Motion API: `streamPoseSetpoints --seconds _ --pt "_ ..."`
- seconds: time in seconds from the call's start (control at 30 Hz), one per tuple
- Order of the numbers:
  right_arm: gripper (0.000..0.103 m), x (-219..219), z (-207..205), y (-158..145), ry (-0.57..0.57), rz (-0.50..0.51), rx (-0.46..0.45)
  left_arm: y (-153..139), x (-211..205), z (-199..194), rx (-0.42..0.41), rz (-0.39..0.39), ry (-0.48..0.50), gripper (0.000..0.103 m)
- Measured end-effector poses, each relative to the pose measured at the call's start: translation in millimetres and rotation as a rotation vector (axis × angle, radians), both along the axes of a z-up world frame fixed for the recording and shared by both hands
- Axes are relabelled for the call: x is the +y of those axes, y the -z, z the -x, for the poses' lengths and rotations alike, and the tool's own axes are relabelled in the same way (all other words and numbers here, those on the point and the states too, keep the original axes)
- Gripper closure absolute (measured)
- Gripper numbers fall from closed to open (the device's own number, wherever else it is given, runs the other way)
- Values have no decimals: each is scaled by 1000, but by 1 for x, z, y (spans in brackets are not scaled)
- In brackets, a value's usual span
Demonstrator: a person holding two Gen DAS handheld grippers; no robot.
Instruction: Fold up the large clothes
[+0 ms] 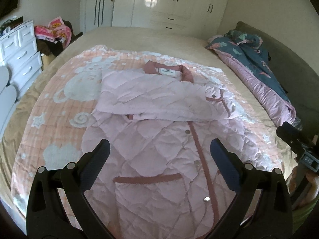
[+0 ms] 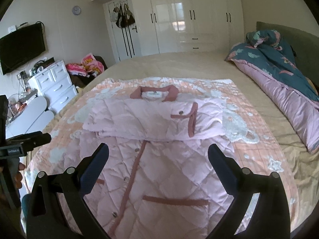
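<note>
While both tongs hang above the bed w/ nothing between the fingers, the left tongs (image 1: 159,153) stand wide apart and the right tongs (image 2: 158,157) are spread wide as well, each over the lower part of the pink quilted coat (image 1: 159,159). The coat lies flat, front side up, on a peach blanket (image 1: 59,123) w/ pale cloud and star shapes, approx. in the middle of it. Its collar (image 1: 169,72) is darker rose and points to the far side, twd. the wardrobe; the same rose trim runs down the front beside metal snap buttons (image 1: 187,132) and along a pocket edge (image 1: 147,179). Sleeves are folded across the chest, so one cuff (image 2: 183,113) w/ a snap rests on top near the collar. In the left view, the other tool shows at the right edge (image 1: 299,147), held by a hand that is mostly cut off. The blanket lies on a beige bed (image 2: 179,63). At the right side of the bed is a bunched duvet (image 2: 279,63), dark teal w/ pink lining. Beyond the bed stands a glossy white wardrobe (image 2: 189,20); at left are white drawers (image 2: 55,85), a pile of pink cloth (image 2: 87,63) and a wall TV (image 2: 22,47).
</note>
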State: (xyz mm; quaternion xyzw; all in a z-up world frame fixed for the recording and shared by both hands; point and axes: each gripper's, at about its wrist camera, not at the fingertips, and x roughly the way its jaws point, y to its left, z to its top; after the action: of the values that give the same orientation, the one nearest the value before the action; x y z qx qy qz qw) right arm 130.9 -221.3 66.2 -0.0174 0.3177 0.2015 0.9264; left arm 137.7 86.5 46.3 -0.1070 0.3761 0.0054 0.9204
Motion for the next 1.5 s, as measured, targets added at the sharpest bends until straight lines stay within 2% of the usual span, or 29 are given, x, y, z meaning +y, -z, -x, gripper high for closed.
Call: streamPoseSetpoints --seconds 0.17,0.37,0.57,0.8,1.23,1.5 --pt "4 -11 4 14 18 17 27 16 2 7 12 -26 -9 9" --pt "4 -24 6 34 51 40 63 42 7 15 43 -13 -20 9" --pt "4 -36 10 51 75 62 97 70 8 28 88 -57 -40 9" --pt "4 -51 16 70 96 75 139 96 13 43 131 -54 -41 9" --pt "4 -91 28 111 153 129 229 120 49 71 176 -60 -121 9" --pt "4 -119 39 130 192 138 286 140 68 88 221 -25 -157 9"
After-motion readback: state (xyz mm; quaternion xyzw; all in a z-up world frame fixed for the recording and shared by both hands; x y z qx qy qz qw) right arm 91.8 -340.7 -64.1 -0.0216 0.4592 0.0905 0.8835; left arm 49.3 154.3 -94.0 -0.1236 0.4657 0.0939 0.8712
